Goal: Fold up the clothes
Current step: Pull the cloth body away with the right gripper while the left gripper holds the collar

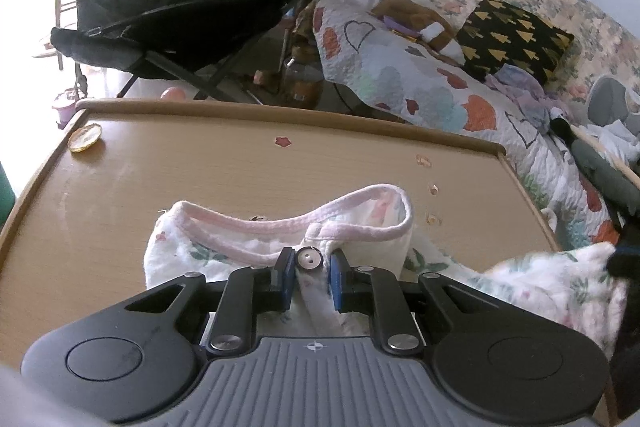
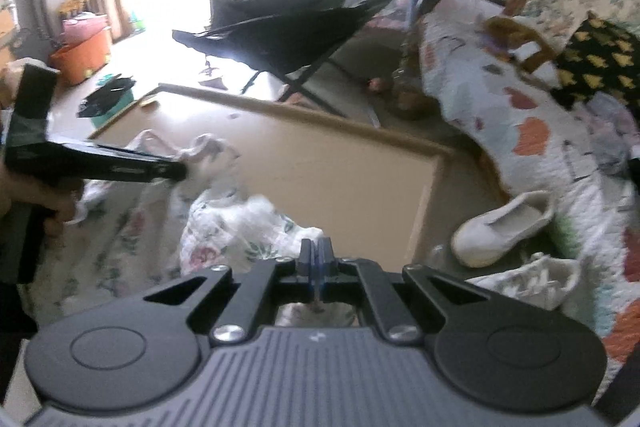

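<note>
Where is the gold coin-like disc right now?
In the left wrist view, the gold disc lies at the table's far-left corner, well beyond the floral garment.

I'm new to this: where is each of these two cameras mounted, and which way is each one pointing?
Left wrist view: rides on the left claw, looking down past its pads, which pinch the floral garment by a button, across the wooden table.
Right wrist view: rides on the shut right claw, tilted down over the same garment; the left claw and a hand appear at left.
Shared: garment, table, folding chair.
</note>
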